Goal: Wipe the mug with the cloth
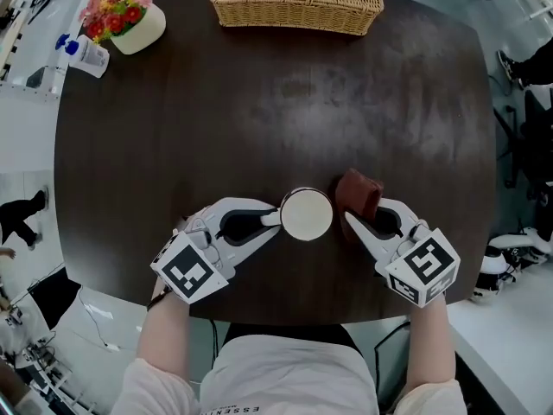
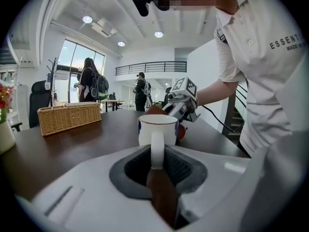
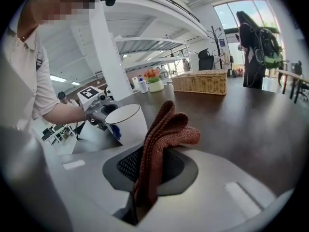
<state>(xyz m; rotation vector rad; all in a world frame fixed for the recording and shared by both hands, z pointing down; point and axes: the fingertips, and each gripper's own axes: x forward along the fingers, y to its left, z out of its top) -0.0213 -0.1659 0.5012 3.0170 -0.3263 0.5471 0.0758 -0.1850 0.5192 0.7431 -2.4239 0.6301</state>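
A white mug (image 1: pixel 307 213) with a dark rim and blue marks stands upright on the dark table (image 1: pixel 276 111) near its front edge. My left gripper (image 1: pixel 270 220) is shut on the mug's handle (image 2: pixel 157 149), the mug (image 2: pixel 158 128) just beyond the jaws. My right gripper (image 1: pixel 359 221) is shut on a folded rust-brown cloth (image 1: pixel 359 192), held right of the mug. In the right gripper view the cloth (image 3: pixel 161 141) sticks up from the jaws with the mug (image 3: pixel 127 123) close behind it to the left. I cannot tell whether cloth and mug touch.
A wicker basket (image 1: pixel 298 0) stands at the table's far edge. A white pot of flowers (image 1: pixel 128 15) and a small bottle (image 1: pixel 86 55) sit at the far left corner. People stand in the room's background in both gripper views.
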